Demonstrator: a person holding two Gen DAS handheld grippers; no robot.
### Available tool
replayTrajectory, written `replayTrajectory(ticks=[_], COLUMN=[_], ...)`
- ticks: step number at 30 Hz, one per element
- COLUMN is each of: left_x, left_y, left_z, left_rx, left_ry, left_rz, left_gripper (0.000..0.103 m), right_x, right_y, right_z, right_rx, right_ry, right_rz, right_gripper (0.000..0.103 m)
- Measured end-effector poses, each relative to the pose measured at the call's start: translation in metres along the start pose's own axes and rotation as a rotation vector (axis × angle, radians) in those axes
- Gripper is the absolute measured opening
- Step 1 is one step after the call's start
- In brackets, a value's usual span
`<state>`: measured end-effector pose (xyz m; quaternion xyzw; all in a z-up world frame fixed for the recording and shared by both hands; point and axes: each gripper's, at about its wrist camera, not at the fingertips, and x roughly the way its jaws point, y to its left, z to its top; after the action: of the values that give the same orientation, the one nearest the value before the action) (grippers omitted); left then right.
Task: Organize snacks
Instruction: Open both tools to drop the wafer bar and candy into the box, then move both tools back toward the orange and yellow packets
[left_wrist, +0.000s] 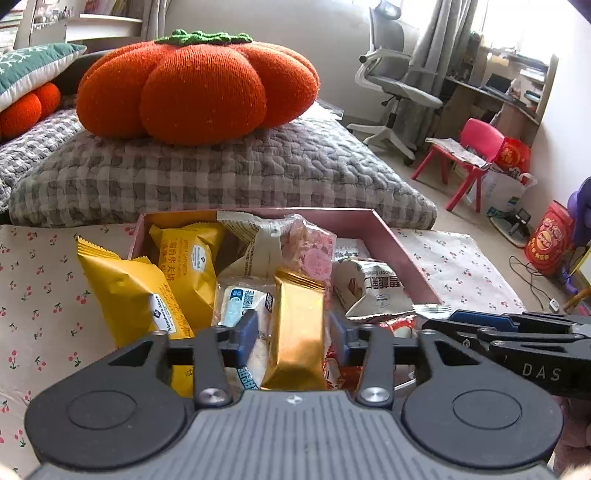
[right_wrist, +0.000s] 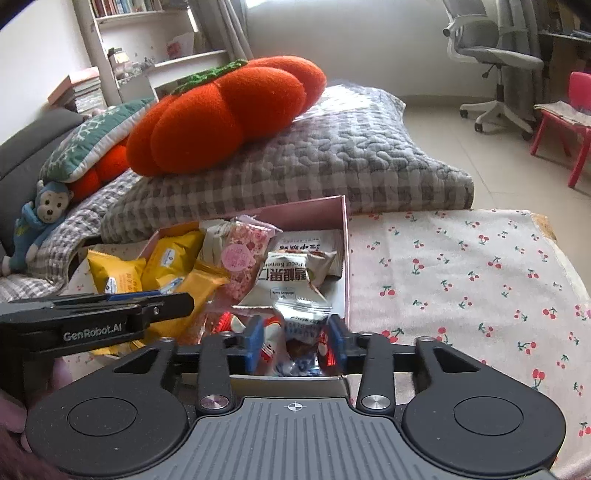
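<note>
Crinkly foil snack packets filled the rigid pink box (left_wrist: 391, 236). The left claw (left_wrist: 293, 332) stood apart around a glossy gold bar (left_wrist: 299, 332); the right claw (right_wrist: 295, 341) apart around a clear-wrapped packet (right_wrist: 301, 332).

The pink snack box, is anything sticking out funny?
Yes. One yellow packet hangs over the left wall of the pink box onto the cherry-print cloth, instead of lying inside. The other snacks are heaped crookedly, and a gold packet stands on end.
</note>
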<state>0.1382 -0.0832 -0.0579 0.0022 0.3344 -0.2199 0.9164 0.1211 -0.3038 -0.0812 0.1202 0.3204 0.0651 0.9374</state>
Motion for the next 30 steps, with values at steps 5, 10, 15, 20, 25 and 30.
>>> replayTrajectory(ticks=[5, 10, 15, 20, 25, 30], left_x=[-0.011, -0.022, -0.034, -0.046, -0.055, -0.068], left_y=[0.000, -0.002, -0.002, 0.001, 0.002, 0.007], left_z=[0.000, -0.002, -0.006, -0.014, -0.021, -0.030], left_rx=[-0.003, 0.008, 0.025, 0.027, 0.046, 0.053], left_ry=[-0.012, -0.017, -0.007, -0.005, 0.011, 0.019], left_rz=[-0.005, -0.008, -0.015, -0.011, -0.004, 0.002], left_gripper=[0.060, 0.070, 0.080, 0.090, 0.097, 0.102], right_x=[-0.008, -0.020, -0.032, -0.042, -0.053, -0.062], right_y=[0.001, 0.002, 0.005, 0.010, 0.016, 0.022], right_z=[0.003, 0.005, 0.005, 0.002, -0.003, -0.012], right_rx=[0.006, 0.012, 0.008, 0.001, -0.004, -0.027], right_ry=[-0.017, -0.027, -0.034, -0.029, -0.028, -0.019], right_rz=[-0.010, -0.020, -0.021, -0.022, -0.013, -0.026], right_gripper=[0.052, 0.067, 0.075, 0.085, 0.090, 0.093])
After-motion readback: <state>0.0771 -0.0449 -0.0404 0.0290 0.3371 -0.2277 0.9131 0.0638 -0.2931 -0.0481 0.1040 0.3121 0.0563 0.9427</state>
